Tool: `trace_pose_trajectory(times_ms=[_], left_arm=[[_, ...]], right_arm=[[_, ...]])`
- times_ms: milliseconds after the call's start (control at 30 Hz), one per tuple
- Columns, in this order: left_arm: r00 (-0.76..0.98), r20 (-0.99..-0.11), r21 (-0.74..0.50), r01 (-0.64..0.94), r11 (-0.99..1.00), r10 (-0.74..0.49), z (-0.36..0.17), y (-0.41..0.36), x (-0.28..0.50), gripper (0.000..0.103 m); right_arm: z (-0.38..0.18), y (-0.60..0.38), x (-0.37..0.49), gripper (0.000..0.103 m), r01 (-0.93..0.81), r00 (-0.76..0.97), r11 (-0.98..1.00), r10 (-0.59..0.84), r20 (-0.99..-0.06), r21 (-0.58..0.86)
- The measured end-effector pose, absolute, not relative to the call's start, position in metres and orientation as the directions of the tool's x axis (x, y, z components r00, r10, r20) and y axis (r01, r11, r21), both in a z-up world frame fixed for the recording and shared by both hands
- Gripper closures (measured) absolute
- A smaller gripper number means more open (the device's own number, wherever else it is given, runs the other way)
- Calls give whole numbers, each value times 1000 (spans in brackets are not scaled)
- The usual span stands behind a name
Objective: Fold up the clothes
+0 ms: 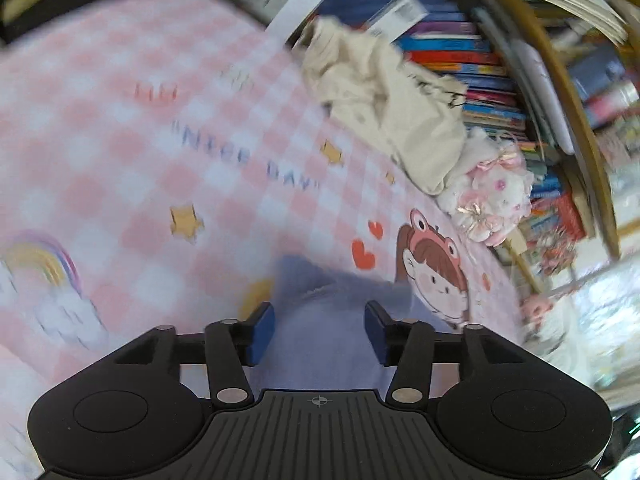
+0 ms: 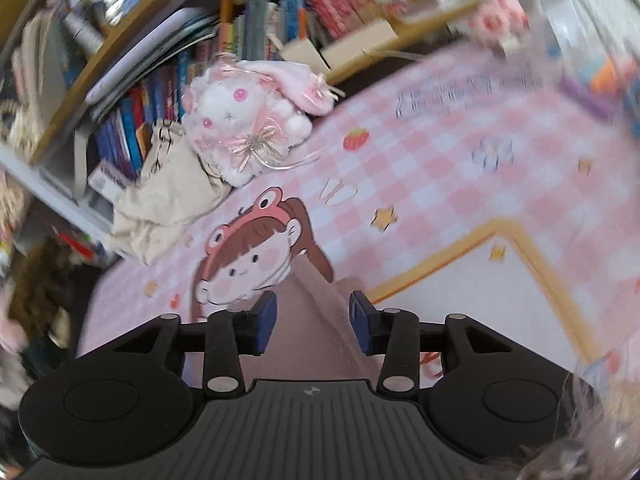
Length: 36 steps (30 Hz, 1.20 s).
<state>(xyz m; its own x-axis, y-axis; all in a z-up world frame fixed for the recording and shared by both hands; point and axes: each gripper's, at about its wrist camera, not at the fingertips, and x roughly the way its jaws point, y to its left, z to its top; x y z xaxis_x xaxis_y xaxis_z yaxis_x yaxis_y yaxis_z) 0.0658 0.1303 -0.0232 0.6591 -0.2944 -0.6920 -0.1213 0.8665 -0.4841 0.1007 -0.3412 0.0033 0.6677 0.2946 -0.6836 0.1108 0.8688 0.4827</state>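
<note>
Left gripper (image 1: 319, 330) fingers spread, lilac cloth (image 1: 320, 344) lying between; right gripper (image 2: 313, 322) likewise spread, showing pink cloth (image 2: 316, 320) only.

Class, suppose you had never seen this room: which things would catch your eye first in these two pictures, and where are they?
The pink checked mat fills both views, with a cartoon girl in a frog hat printed on it. At its edge by the crowded bookshelf sit a white-and-pink plush bunny and a crumpled cream garment. Lilac cloth lies between the left gripper's fingers, pink cloth between the right's.
</note>
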Motion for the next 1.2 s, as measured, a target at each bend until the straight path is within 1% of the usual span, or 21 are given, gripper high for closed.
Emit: trace_pose_trajectory(times_ms=[133,200,267,300,333,367,400,500,567,633,667,700,767,833,900,933,967,1067,1133,1167,1200], left_arm=[[649,-722,-365,-65,929,-239,-19,126,66,53],[651,-731,-282,-15,959,-205,-24,114,66,55],[650,-737,-218,32,975,-186,-30,103,66,56],[644,-739,-221,45,974,-197,-32,100,68,66],[637,-741,-232,55,971,-214,-35,98,70,82],[636,-732,-278,50,959,-245,-32,101,70,98],[636,-719,-331,41,943,-280,-27,104,68,98],[668,-632,-519,12,855,-393,-6,122,55,98],[659,-654,-505,-15,863,-371,-11,128,56,98],[606,-723,-442,-39,896,-331,-35,128,65,98],[584,-745,-423,-42,905,-321,-45,127,68,96],[571,-762,-390,-30,920,-304,-52,124,70,91],[601,-747,-346,15,938,-285,-43,120,66,90],[635,-724,-303,59,951,-270,-32,116,62,84],[660,-705,-271,88,958,-260,-26,112,65,55],[665,-701,-266,93,960,-259,-26,110,72,51],[670,-697,-260,98,961,-257,-26,108,78,50],[685,-684,-243,112,964,-252,-26,102,98,51],[695,-675,-231,121,965,-249,-26,98,112,56],[687,-671,-248,147,957,-280,-29,95,117,83],[656,-684,-267,183,946,-320,-33,90,122,100]], right_arm=[[-4,-324,96,62,28,632,953,216,-744,300],[-13,-316,94,62,7,616,975,169,-769,220],[-22,-312,93,64,8,604,981,151,-783,196],[-26,-311,93,67,10,598,980,152,-787,197],[-29,-311,94,82,16,590,977,163,-791,213],[-30,-312,95,96,23,578,970,185,-795,242],[-29,-313,94,96,31,572,960,212,-792,279],[1,-328,81,96,29,641,902,314,-700,431],[6,-332,78,96,44,649,912,283,-706,407],[-11,-333,84,96,71,610,932,242,-755,356],[-24,-332,88,96,92,575,940,221,-788,330],[-36,-331,92,96,107,545,946,202,-814,307],[-37,-328,91,93,102,554,952,188,-811,290],[-26,-324,91,88,88,573,963,161,-804,256],[-13,-319,94,78,41,612,977,142,-778,210],[-10,-315,100,75,24,620,982,132,-773,187],[-7,-312,105,75,7,627,987,122,-770,162],[-9,-301,128,75,-40,620,994,103,-778,100],[-15,-296,139,76,-50,603,995,101,-791,89],[-18,-294,144,83,-55,595,995,103,-797,87],[-21,-294,147,90,-57,586,993,114,-802,100]])
